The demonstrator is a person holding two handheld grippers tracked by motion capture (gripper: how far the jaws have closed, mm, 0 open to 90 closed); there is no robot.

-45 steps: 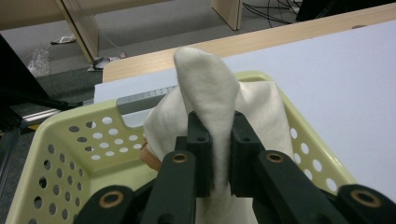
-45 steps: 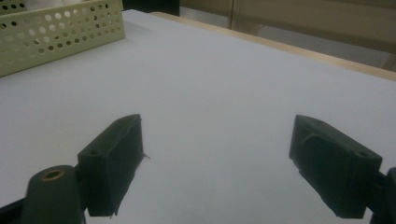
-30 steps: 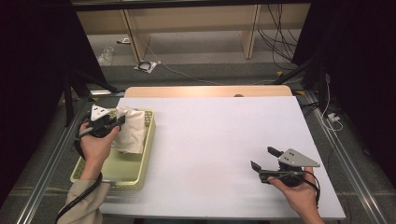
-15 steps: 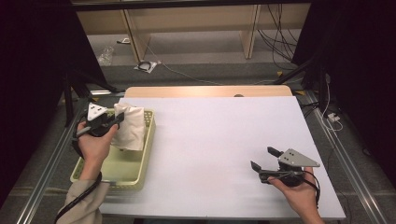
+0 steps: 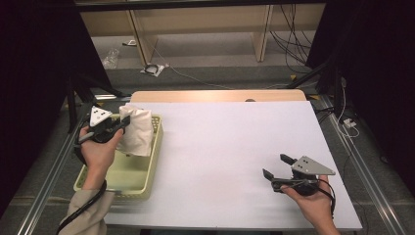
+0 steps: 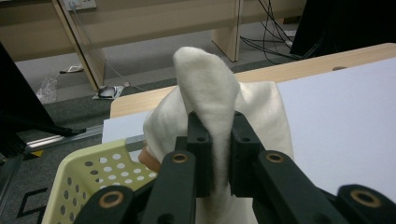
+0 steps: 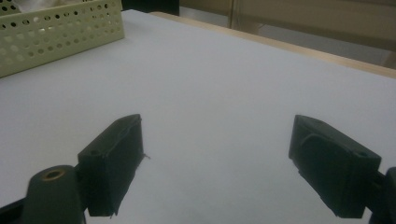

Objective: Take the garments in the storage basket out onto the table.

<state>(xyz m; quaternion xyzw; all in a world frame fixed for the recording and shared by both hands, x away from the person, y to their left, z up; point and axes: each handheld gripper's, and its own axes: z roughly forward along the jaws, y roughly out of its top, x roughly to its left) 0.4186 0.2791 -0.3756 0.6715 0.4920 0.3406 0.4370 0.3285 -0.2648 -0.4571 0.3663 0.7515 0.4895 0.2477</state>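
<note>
A cream-white cloth [image 5: 136,131] hangs over the pale green perforated basket [image 5: 132,185] at the table's left. My left gripper [image 5: 123,125] is shut on a fold of that cloth [image 6: 212,100]; the fabric bulges up between the jaws and drapes down behind them. In the left gripper view the basket's corner [image 6: 88,179] lies below the left gripper [image 6: 218,154]. Near the front right of the white tabletop my right gripper [image 5: 277,166] rests low and stands open. Its jaws are wide apart with nothing between them in the right gripper view, where the right gripper [image 7: 233,163] faces bare table.
The basket's wall [image 7: 60,35] stands far off at the upper left of the right gripper view. A wooden strip [image 5: 215,95] borders the table's far edge. Beyond it are the floor, cables [image 5: 288,39] and wooden furniture legs. Metal rails run along both table sides.
My left hand has shifted slightly leftward with the cloth held in the jaws. The right hand has stayed put.
</note>
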